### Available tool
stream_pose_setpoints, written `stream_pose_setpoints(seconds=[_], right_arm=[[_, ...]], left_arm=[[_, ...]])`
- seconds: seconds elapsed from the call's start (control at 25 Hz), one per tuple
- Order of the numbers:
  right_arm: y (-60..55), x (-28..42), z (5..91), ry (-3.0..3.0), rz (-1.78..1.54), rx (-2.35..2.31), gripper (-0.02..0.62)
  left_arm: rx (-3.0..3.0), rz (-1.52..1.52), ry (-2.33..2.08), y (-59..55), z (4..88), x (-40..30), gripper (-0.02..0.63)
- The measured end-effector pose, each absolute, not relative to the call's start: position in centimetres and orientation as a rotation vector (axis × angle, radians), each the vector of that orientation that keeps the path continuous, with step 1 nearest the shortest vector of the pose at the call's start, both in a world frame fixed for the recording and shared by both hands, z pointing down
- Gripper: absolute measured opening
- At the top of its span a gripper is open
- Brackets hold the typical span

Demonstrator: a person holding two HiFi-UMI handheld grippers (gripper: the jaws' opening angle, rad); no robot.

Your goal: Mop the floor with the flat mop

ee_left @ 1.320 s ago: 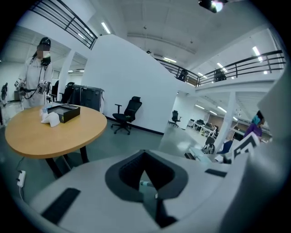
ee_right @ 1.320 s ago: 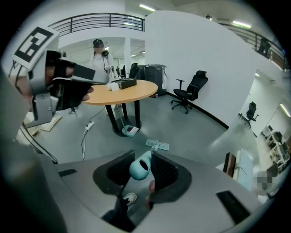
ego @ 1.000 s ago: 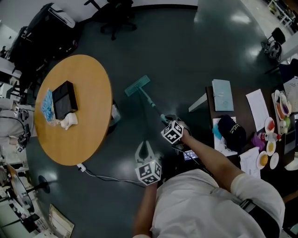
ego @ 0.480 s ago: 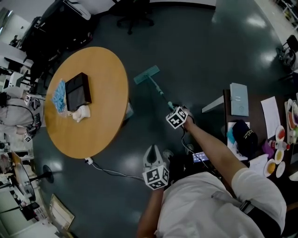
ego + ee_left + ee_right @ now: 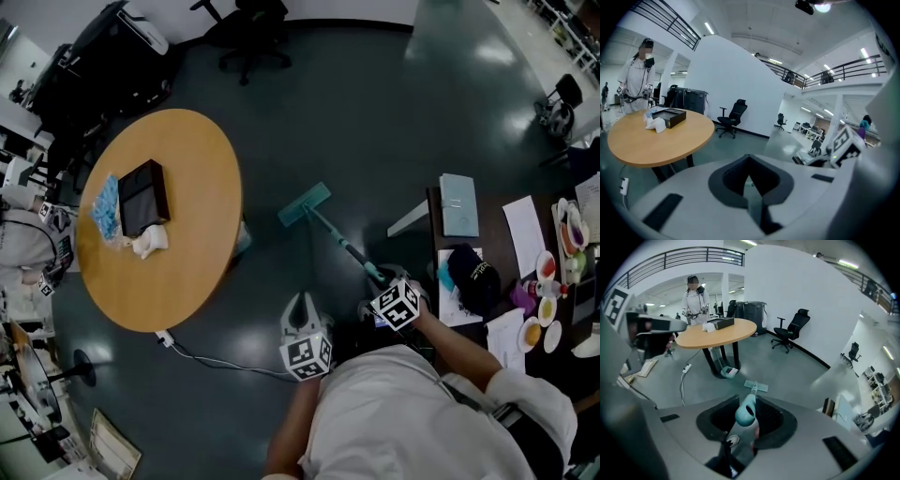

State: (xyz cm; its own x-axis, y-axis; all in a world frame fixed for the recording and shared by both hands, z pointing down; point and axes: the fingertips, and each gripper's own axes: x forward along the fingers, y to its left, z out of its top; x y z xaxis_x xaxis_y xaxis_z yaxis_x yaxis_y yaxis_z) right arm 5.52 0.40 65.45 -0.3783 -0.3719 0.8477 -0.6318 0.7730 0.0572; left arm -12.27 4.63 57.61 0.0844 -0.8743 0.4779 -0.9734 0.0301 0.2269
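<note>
The flat mop has a teal head (image 5: 304, 204) lying on the dark floor to the right of the round table. Its thin handle (image 5: 339, 242) slants back to my right gripper (image 5: 394, 302), which is shut on the teal grip close to my body. In the right gripper view the grip's end (image 5: 746, 411) sticks out between the jaws of the right gripper (image 5: 747, 422), and the mop head (image 5: 755, 386) lies beyond it. My left gripper (image 5: 300, 307) hangs left of the handle, apart from it. Its jaws meet around nothing in the left gripper view (image 5: 751, 187).
A round wooden table (image 5: 187, 272) holds a black box (image 5: 143, 197) and cloths. A power strip with its cable (image 5: 165, 337) lies on the floor by the table. A cluttered desk (image 5: 487, 309) stands at the right, an office chair (image 5: 248, 28) far back. A person (image 5: 637, 79) stands behind the table.
My right gripper has drawn back toward my body and to the right, dragging the mop head nearer and away from the table. The left gripper has stayed in place.
</note>
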Motion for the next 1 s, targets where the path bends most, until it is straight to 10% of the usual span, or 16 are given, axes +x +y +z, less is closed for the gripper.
stream_pose_setpoints(seconds=[1.0], right_arm=[[1.5, 3.0, 67.3, -2.065, 0.345, 0.793, 0.115]], left_arm=[[1.788, 0.269, -1.837, 5.5, 59.4, -13.4, 0.005]])
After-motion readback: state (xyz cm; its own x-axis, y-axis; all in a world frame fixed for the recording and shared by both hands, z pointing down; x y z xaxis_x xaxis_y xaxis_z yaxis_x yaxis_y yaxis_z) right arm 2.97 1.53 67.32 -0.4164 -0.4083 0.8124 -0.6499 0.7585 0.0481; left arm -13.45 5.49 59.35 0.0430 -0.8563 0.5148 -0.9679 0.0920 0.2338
